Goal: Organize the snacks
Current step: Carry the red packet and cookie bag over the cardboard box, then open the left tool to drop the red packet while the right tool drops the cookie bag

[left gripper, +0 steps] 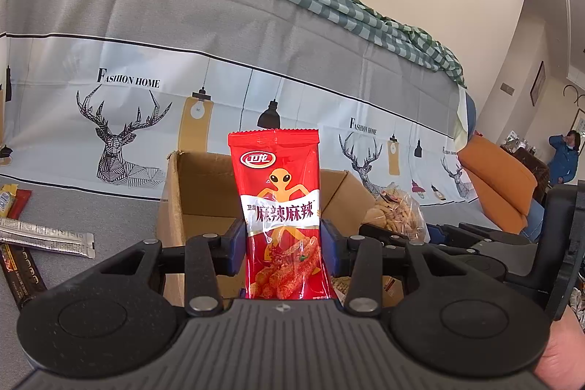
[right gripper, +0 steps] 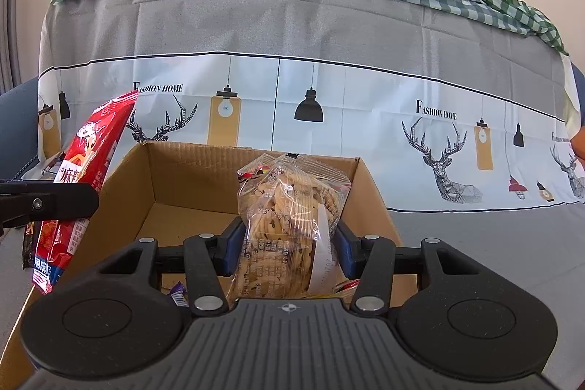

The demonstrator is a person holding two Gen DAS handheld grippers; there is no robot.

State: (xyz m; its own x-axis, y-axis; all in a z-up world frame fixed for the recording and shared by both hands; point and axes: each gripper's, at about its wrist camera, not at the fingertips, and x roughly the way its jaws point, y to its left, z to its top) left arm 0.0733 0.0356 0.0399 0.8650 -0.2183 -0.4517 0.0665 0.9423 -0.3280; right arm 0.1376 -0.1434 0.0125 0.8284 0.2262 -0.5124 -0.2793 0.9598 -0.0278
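My left gripper (left gripper: 282, 245) is shut on a red spicy-snack packet (left gripper: 279, 203) and holds it upright over the open cardboard box (left gripper: 175, 192). My right gripper (right gripper: 285, 245) is shut on a clear bag of biscuits (right gripper: 289, 225) and holds it above the same box (right gripper: 190, 170). In the right wrist view the red packet (right gripper: 87, 170) and the left gripper's finger (right gripper: 47, 203) show at the left edge of the box. In the left wrist view the biscuit bag (left gripper: 396, 211) shows to the right.
Several loose snack sachets (left gripper: 44, 236) lie on the grey sofa seat to the left of the box. A small purple wrapper (right gripper: 177, 295) lies inside the box. An orange cushion (left gripper: 501, 185) sits at the right. A person (left gripper: 565, 159) stands far right.
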